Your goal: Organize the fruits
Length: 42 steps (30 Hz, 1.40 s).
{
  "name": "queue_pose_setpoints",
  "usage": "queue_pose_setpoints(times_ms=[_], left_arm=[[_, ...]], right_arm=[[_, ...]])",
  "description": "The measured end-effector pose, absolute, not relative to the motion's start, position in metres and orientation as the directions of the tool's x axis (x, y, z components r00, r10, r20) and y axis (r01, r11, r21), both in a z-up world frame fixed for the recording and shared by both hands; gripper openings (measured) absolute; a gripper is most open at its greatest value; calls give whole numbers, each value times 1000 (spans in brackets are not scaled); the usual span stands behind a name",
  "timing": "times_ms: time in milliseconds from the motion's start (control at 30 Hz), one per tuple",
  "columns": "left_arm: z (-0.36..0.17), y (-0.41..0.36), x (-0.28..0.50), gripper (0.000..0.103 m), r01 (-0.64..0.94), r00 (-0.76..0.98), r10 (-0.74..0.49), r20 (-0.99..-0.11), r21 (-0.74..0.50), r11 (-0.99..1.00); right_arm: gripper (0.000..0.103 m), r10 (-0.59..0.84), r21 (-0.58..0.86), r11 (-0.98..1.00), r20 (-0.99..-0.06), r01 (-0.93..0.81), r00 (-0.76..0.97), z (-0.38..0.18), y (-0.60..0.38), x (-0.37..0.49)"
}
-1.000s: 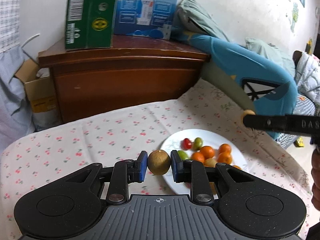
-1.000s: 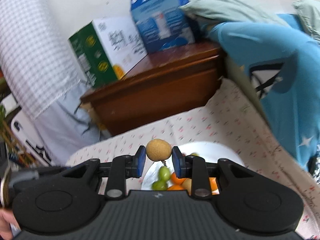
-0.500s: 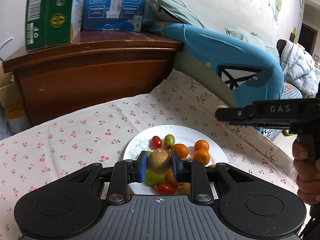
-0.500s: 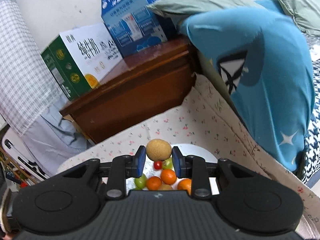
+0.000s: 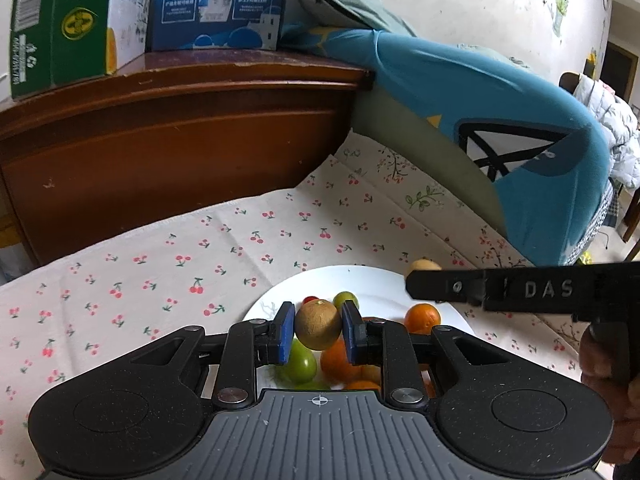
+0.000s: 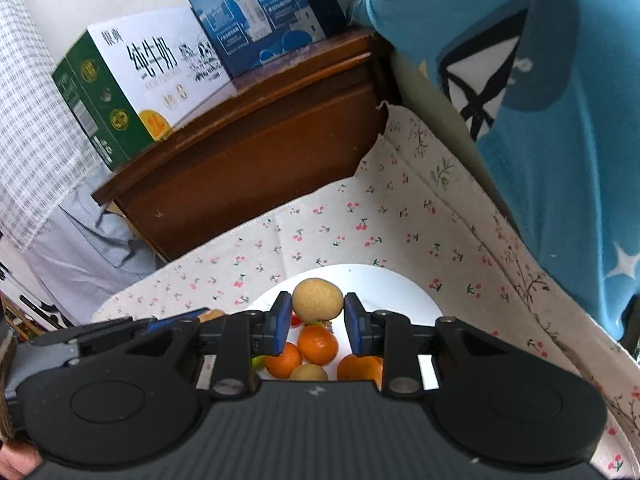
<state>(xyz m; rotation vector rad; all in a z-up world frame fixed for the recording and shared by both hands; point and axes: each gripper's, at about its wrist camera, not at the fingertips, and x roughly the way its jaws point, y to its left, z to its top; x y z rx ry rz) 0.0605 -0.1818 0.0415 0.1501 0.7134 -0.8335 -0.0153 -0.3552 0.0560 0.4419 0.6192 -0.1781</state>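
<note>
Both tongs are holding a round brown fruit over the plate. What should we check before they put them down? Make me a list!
1. Left tongs gripping their brown fruit: ok.
2. Right tongs gripping their tan fruit: ok.
3. Both fruits over the white plate: ok.
4. Bare spot on the plate for landing: ok on the far side; the near side is crowded with oranges and a green tomato.
5. Tongs clear of each other: ok in the left view, but close.
6. Height above the plate: cannot tell.
</note>
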Motion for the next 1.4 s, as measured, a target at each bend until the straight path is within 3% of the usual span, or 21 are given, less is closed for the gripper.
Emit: queue_pose_setpoints(times_ms=[367,400,467,500,633,667,1067,1300,1400], left_arm=[[30,-194,67,26,715,455,-610,-648,-142,684],[31,-193,67,29,714,458,-610,-647,-142,686],[34,-191,66,51,704,472,-608,-639,-142,696],[37,-190,65,57,696,485,-604,-632,-138,704],[52,-185,60,63,698,511,-604,-611,-115,707],[55,-184,58,71,691,520,-593,-615,-106,715],[76,-156,37,90,622,546,-499,-673,-73,780],[78,-140,23,91,580,542,-451,-709,-72,811],[79,-133,18,91,563,538,-437,-720,-79,823]], right_arm=[[31,-48,344,880,-620,326,783,44,-360,-1],[31,-49,347,878,-620,330,783,44,-361,-1],[31,-45,356,875,-617,329,786,45,-361,-2],[31,-48,354,875,-614,330,788,46,-361,-2],[32,-52,361,873,-599,328,799,54,-360,-6],[32,-54,364,872,-594,328,803,56,-360,-7],[58,-124,301,882,-592,362,796,86,-337,-32],[74,-148,258,894,-600,365,786,94,-314,-53],[75,-160,240,897,-608,372,778,94,-307,-61]])
